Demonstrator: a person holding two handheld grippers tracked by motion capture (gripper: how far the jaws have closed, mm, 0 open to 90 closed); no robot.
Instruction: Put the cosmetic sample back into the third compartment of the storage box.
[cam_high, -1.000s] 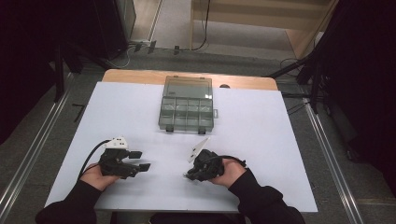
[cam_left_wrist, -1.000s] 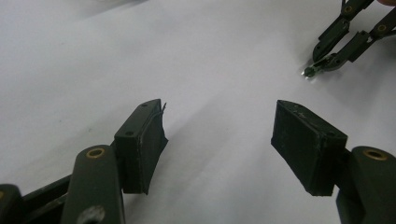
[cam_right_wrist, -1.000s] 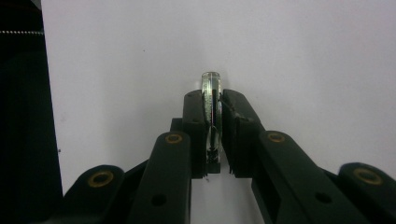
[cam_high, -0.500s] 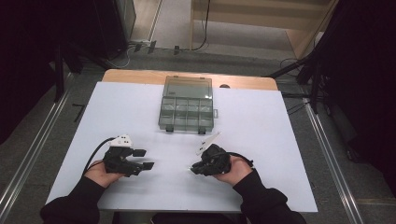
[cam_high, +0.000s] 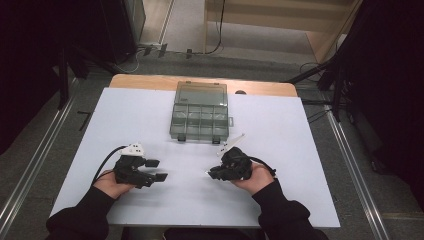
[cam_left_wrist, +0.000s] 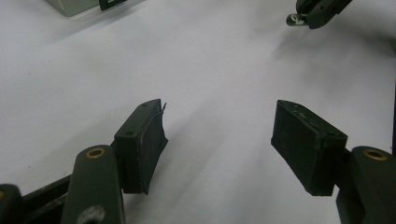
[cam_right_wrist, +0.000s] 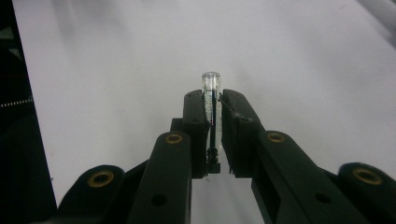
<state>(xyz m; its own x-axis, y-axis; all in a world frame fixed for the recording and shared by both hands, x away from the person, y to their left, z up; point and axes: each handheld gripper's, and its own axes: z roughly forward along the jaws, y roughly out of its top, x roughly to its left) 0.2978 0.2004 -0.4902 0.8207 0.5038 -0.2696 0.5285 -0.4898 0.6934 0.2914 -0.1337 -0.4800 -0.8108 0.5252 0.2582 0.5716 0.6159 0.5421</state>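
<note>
Left tool (cam_high: 159, 170) rests low over the white surface (cam_high: 300, 150), jaws spread wide, nothing between them. Right tool (cam_high: 212, 172) is closed on a small clear cylinder (cam_right_wrist: 211, 100) with a dark core, its rounded tip poking past the jaw tips. Farther back, mid-surface, a grey compartment box (cam_high: 201, 120) sits with its lid open, well apart from both tools.

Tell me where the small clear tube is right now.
The clear tube is clamped between the right tool jaws, low over the white table, near the compartment box.
</note>
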